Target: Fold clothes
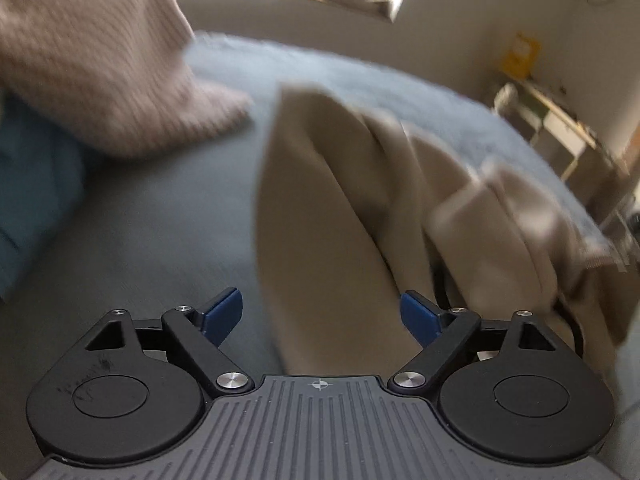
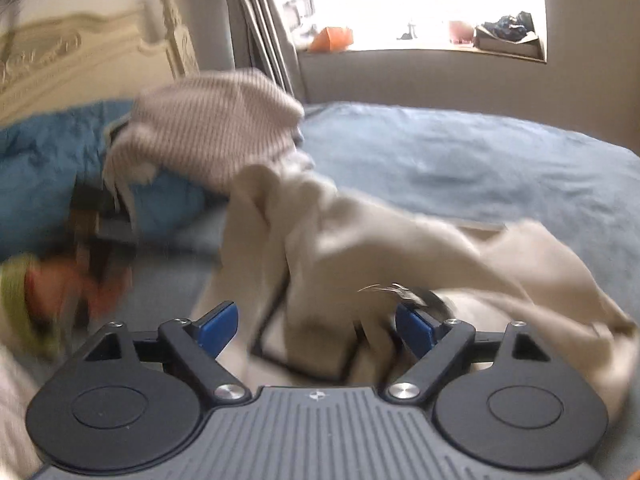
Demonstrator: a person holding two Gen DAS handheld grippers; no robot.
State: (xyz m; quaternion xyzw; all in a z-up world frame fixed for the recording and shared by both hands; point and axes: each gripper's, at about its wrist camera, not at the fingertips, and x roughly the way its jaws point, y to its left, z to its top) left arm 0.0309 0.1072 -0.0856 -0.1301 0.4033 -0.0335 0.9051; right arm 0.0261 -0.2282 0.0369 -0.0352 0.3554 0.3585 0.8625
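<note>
A beige garment [image 1: 332, 208] lies rumpled on the blue bed cover [image 1: 160, 220]. My left gripper [image 1: 322, 314] hangs over its near end, open. The cloth runs between the blue pads [image 1: 224, 312] without being pinched. In the right wrist view the same beige garment [image 2: 320, 248] is bunched up, with a black-edged patch [image 2: 280, 344] showing near the fingers. My right gripper [image 2: 316, 324] is open too. Cloth lies loose between its pads [image 2: 218, 322], and a fold brushes the right one. Both views are blurred.
A ribbed taupe knit [image 1: 100, 60] [image 2: 212, 132] lies piled on a teal duvet [image 1: 32, 184] [image 2: 48, 168]. A blurred dark device and an orange-and-green shape [image 2: 80, 280] sit at the left. A cream headboard [image 2: 80, 64], window sill [image 2: 420, 52] and shelf [image 1: 560, 132] border the bed.
</note>
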